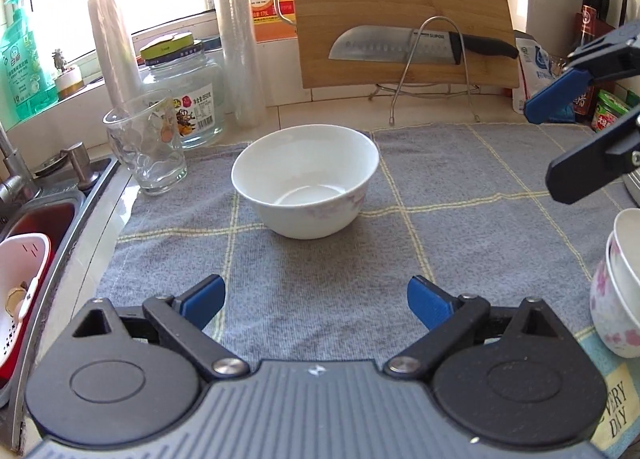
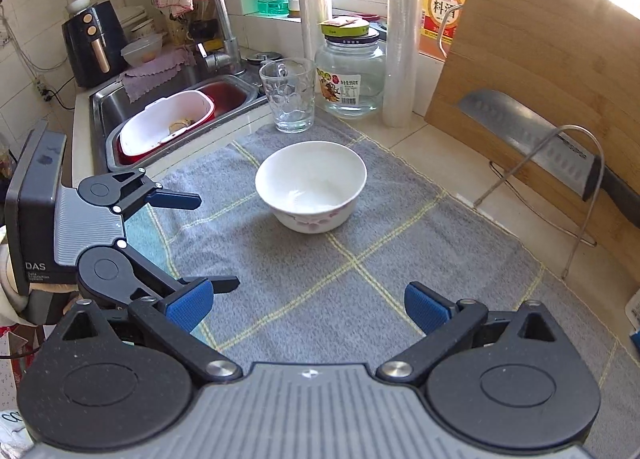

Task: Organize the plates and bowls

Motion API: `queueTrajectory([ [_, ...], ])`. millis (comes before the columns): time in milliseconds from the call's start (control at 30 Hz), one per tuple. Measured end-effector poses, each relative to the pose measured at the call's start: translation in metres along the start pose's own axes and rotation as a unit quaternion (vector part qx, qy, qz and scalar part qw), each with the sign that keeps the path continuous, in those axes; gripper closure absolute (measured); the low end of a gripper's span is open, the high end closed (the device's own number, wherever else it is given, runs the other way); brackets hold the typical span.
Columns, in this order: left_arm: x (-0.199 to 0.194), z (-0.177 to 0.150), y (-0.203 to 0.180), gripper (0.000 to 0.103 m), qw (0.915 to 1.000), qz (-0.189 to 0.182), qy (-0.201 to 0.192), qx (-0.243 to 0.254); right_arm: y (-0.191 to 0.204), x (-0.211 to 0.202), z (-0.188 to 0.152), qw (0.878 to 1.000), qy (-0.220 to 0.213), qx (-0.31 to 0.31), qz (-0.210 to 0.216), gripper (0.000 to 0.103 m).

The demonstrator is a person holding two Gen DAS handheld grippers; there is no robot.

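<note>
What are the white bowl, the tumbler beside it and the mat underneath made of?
The white bowl looks like glazed ceramic or porcelain: glossy, with a faint pink flower print. The tumbler is clear glass with an embossed pattern; you can see through it. The mat appears to be grey terry cloth, with a nubby weave and pale yellow stripes.

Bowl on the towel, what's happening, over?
Left gripper open, empty. Right gripper open, empty. White bowl upright on grey towel, untouched. Drinking glass close beside it.
</note>
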State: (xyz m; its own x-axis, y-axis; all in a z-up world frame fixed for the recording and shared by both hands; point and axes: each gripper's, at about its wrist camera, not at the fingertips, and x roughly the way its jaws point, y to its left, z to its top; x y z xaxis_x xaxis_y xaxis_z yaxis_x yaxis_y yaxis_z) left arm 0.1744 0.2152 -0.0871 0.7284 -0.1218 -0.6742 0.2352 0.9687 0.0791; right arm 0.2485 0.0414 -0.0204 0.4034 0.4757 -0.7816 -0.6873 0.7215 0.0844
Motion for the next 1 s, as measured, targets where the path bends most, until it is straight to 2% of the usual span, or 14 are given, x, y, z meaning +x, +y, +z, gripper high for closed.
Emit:
queueTrajectory([
  [267,0.026,0.014,0.010,0.006,0.9996,-0.007,-0.028,-0.003,-0.008,0.046,0.039,0.999,0.032,-0.012,0.012,0.000],
  [600,0.048,0.027,0.016,0.006,0.9990,-0.016,-0.039,-0.013,-0.025,0.095,0.076,0.998,0.055,-0.020,0.013,0.001],
  [733,0.053,0.029,0.016,0.006,0.9986,-0.021,-0.046,-0.019,-0.032,0.111,0.086,0.998,0.053,-0.005,0.020,0.004],
  [1000,0.056,0.034,0.017,0.009,0.9979,-0.029,-0.055,-0.018,-0.039,0.134,0.095,0.997,0.059,0.018,0.036,0.018],
])
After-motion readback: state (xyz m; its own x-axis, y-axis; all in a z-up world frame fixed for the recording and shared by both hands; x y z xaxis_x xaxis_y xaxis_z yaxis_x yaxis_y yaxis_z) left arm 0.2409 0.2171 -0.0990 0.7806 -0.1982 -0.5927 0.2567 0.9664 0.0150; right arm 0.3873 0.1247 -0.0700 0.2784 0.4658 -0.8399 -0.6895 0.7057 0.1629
